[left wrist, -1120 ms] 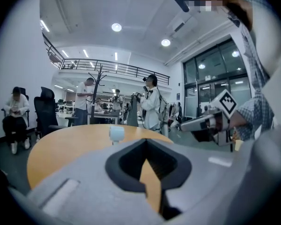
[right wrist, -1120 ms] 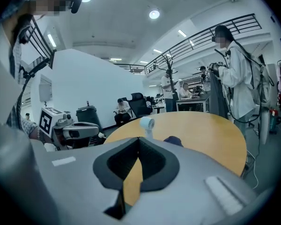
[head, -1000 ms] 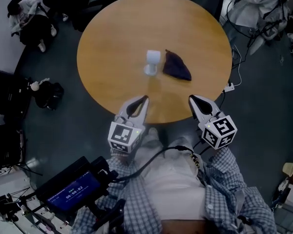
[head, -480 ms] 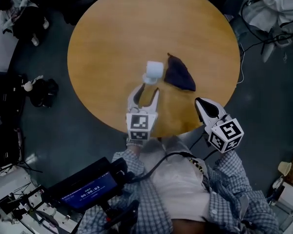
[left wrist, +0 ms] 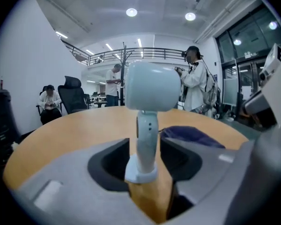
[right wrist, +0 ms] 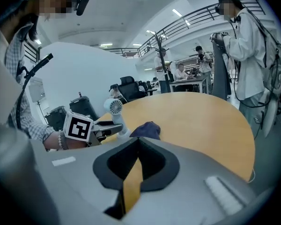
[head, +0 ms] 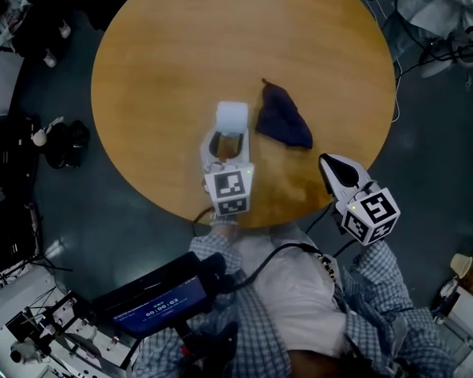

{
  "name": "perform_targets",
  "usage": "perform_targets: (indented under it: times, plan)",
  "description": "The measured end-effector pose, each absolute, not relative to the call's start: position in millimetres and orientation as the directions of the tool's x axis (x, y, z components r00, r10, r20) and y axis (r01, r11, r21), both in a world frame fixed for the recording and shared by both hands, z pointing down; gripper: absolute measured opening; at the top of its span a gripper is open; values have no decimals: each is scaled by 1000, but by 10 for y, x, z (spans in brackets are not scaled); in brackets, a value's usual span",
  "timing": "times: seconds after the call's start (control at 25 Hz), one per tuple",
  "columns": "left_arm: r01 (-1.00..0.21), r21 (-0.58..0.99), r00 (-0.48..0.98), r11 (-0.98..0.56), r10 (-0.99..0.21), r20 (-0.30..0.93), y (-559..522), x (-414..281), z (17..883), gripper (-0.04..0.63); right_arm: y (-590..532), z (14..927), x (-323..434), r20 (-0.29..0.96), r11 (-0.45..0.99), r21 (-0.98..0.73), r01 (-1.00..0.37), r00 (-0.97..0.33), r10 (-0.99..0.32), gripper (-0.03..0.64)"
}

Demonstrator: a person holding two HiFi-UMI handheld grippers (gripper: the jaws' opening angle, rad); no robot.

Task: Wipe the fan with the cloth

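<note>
Head view: the left gripper reaches forward over the round table, one jaw on each side of the white fan. The dark cloth lies just to its right. The right gripper hangs at the table's near edge, pointing forward.

Left gripper view: the jaws have just been opening and stand apart around the fan's stem, not pressing on it.

Right gripper view: the jaws are closed together and empty, with the cloth ahead.

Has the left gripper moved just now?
Yes: the left gripper moved inward over the table to the fan; its jaws have just been opening, with the stem between them.
</note>
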State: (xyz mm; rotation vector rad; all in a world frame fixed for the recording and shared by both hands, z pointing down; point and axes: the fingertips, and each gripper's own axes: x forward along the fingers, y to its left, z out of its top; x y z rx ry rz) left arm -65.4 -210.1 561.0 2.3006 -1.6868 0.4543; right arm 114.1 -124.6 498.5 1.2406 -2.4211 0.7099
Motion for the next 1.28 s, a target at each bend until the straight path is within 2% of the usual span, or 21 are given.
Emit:
perform_targets:
  times: [0.16,0.52,0.76,0.88,1.08,1.12,1.16,1.28]
  plan:
    - [-958,8,266,-286,-882,389,-2121,-627,5620,133,-1263,5054,1212,503,496,-289,-819,-570,-650,3]
    - [-939,-10,312,-345,-862,400,-2061,-625,5610,137,-1581,5334,1169,530,498,-237,-834,-540,-654,7]
    - [-913,-17,365,-407,-835,411,-2012,-570,5571,137,-2089,5741,997,607,559,-147,-816,-521,-600,177]
    - [-905,-11,384,-426,-827,412,-2010,-554,5576,137,-2299,5968,863,644,576,-129,-807,-510,-571,209]
    - [-890,4,422,-456,-820,386,-1968,-507,5519,137,-2328,6103,702,649,613,-136,-778,-537,-538,187]
    - [-888,8,428,-459,-821,377,-1971,-506,5489,137,-2316,6101,675,646,627,-127,-768,-544,-535,166]
    - [-886,10,433,-463,-822,369,-1975,-508,5456,137,-2302,6098,644,642,641,-125,-758,-554,-530,106]
    - [-879,11,450,-477,-821,350,-1968,-509,5327,135,-2276,6030,603,620,631,-184,-754,-587,-520,77]
